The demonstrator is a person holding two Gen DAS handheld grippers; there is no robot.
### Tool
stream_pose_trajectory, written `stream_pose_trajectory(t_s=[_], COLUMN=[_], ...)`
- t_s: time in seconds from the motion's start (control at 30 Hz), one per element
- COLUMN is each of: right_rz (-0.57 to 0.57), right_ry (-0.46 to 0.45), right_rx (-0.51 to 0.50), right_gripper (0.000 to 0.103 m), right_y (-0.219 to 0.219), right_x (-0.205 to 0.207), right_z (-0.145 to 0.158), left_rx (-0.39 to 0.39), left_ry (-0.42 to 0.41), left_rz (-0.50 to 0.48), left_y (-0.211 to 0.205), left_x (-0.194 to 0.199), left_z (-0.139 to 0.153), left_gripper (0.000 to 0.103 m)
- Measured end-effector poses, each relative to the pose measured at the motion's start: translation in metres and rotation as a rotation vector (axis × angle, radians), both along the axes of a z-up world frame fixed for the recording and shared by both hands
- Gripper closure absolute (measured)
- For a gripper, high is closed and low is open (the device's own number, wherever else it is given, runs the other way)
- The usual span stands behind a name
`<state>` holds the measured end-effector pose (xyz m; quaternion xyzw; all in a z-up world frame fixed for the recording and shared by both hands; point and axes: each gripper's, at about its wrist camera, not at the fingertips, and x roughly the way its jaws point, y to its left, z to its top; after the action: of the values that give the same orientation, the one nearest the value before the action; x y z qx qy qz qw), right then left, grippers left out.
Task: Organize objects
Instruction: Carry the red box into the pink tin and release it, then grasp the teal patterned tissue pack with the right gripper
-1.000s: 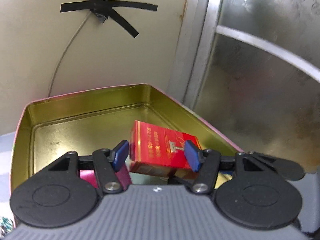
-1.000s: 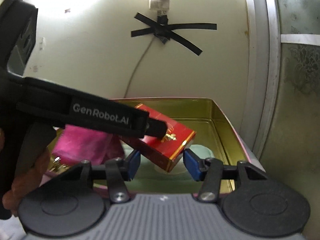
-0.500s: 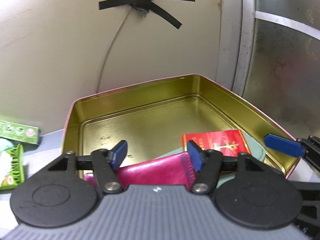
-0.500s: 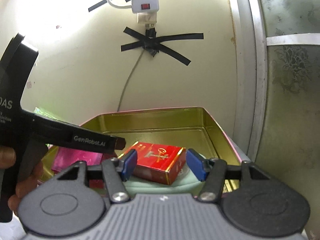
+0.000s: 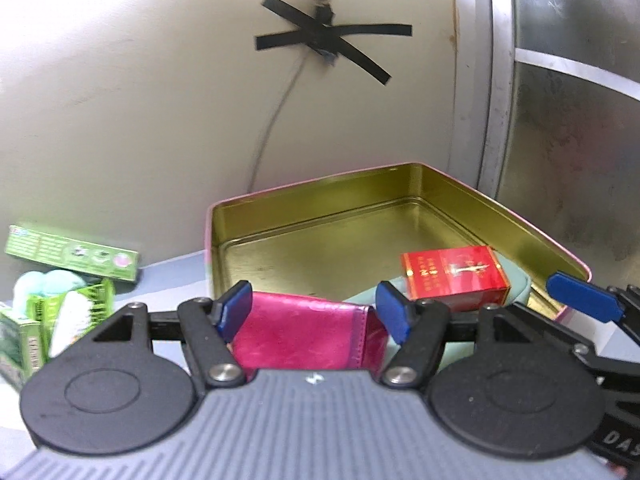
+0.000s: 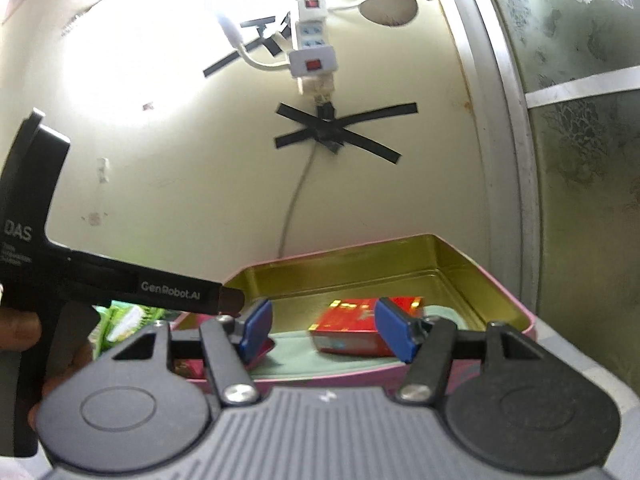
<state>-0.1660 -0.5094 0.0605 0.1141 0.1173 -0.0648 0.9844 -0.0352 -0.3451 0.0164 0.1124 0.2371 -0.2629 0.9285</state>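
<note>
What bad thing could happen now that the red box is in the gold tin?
1. The red box lies on a pale green thing, not on the tin's floor, so it might slide or tip.
2. The pink wallet sits at the tin's near edge, right before the left tool; a bump could knock it.
3. The right tool, its jaws opening, is close to the left one, so they might collide.

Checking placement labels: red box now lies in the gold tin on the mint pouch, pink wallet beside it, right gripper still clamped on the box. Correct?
One thing is wrong: the right gripper is not clamped on the red box. The right wrist view shows its pads clear of the box and its jaws are opening. The rest holds: the box lies in the gold tin on the mint pouch, the pink wallet beside it.
</note>
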Motion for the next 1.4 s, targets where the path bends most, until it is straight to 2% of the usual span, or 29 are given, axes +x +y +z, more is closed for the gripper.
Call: stream_pose_trajectory(t_s=[0.27,0.77,1.07,1.4], right_rz=[0.067,0.202,0.283,0.342], right_ry=[-0.026,0.033,0.085,0.197], right_rx=[-0.009,-0.081,-0.128,-0.153], right_gripper=[0.039,0.039,0.039,0.038], right_y=[0.043,0.12,0.164,0.202], right_x=[-0.006,0.013,0.032,0.067], right_z=[0.011,0.012,0.006,-0.015], left_rx=[0.015,0.013,0.007,0.018], left_ry=[-0.041,-0.045,-0.018,0.011], left_rz=[0.045,0.176,0.25,0.324], left_y=[0.038,0.112,0.155,0.193], left_x=[-0.007,0.012,0.029,0.048], left_z=[0.003,-0.004,-0.014,-0.036], left_gripper=[0.032,0.032,0.032,0.032])
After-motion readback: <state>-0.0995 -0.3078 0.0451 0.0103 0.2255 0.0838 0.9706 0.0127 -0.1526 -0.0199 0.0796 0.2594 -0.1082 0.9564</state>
